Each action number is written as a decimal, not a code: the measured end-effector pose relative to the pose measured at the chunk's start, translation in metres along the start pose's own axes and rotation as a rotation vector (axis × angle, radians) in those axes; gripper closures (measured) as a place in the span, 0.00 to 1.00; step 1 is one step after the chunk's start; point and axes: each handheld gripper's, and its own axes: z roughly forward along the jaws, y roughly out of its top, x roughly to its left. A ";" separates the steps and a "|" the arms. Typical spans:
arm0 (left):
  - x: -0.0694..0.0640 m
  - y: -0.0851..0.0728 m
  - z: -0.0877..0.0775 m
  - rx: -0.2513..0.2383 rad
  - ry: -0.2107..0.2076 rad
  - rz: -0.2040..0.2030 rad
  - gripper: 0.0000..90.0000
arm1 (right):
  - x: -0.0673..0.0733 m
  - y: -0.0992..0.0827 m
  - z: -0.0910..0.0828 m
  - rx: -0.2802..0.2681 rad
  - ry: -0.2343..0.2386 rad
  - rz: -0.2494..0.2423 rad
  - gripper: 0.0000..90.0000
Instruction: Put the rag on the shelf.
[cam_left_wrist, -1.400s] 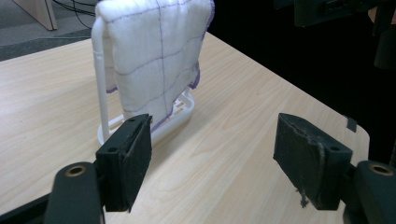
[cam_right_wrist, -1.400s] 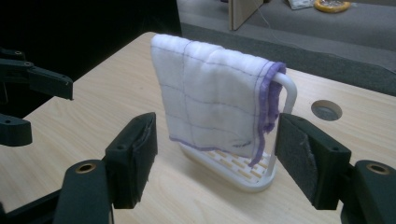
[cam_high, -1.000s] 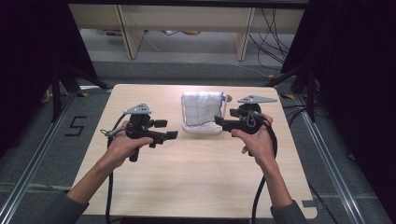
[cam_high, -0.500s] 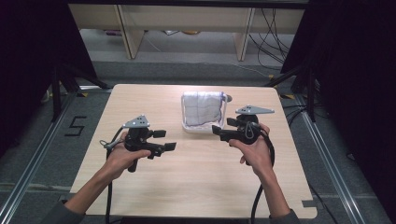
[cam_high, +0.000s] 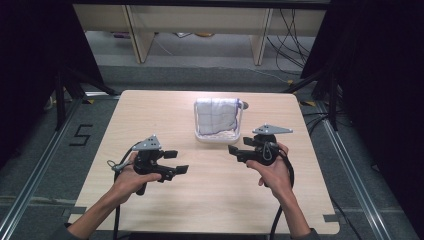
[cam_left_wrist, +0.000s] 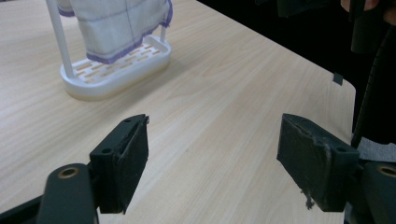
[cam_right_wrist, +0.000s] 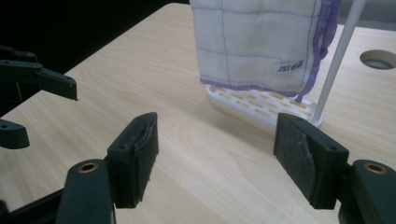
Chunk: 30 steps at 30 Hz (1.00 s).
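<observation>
Cloth (cam_high: 216, 116) hangs folded over the white rack (cam_high: 212, 136) at the far middle of the table (cam_high: 150, 110), untouched. You have drawn both tools toward the near side and lowered them: left tool (cam_high: 175, 162) and right tool (cam_high: 237, 149) now sit well apart from the rack, jaws spread and empty. Judged from this, the draping is done and you are withdrawing.
</observation>
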 end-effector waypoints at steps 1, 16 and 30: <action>0.000 -0.003 0.000 0.003 -0.004 0.007 0.27 | -0.001 -0.002 0.001 0.004 0.002 -0.017 0.35; -0.014 -0.038 0.001 0.055 0.031 0.068 0.26 | 0.013 -0.038 0.019 0.092 0.020 -0.068 0.35; -0.015 -0.061 0.001 0.090 0.044 0.063 0.26 | 0.025 -0.072 0.014 0.138 0.040 -0.082 0.35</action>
